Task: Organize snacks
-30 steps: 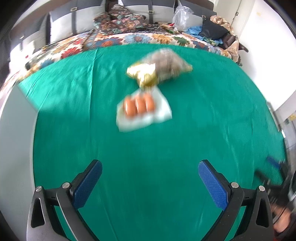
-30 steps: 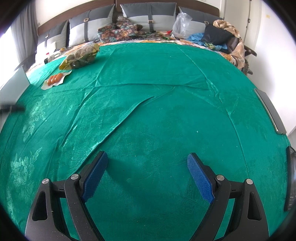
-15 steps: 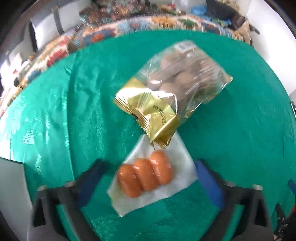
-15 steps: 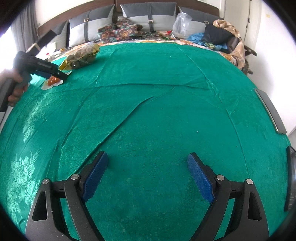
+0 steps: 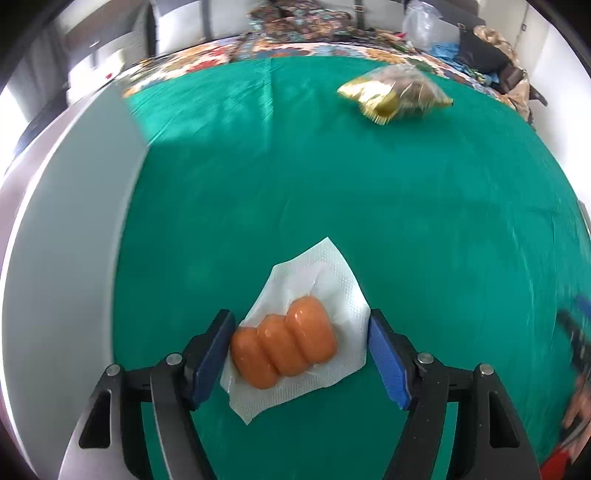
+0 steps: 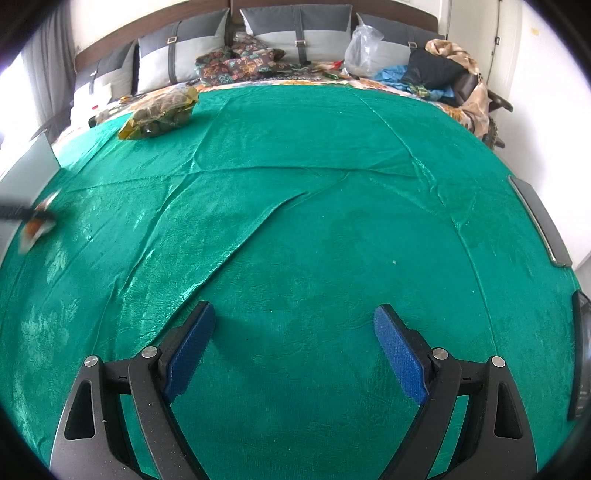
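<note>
A clear vacuum pack with three orange sausages (image 5: pixel 286 341) sits between the blue pads of my left gripper (image 5: pixel 301 354), which is shut on it and holds it above the green cloth (image 5: pixel 406 203). A gold and clear bag of round snacks (image 5: pixel 397 92) lies on the cloth far ahead to the right. In the right wrist view the same bag (image 6: pixel 160 112) lies at the far left, and the held sausage pack (image 6: pixel 37 221) shows blurred at the left edge. My right gripper (image 6: pixel 293 349) is open and empty over the cloth.
A grey flat panel (image 5: pixel 66 240) borders the cloth on the left. Grey pillows (image 6: pixel 295 33), patterned bedding (image 6: pixel 236 64) and a clear plastic bag (image 6: pixel 360 48) lie beyond the cloth. Dark edge strips (image 6: pixel 539 221) sit at the right.
My left gripper went forward to the sausage pack, closed on it, and pulled it back to the left, away from the gold bag. My right gripper has not moved.
</note>
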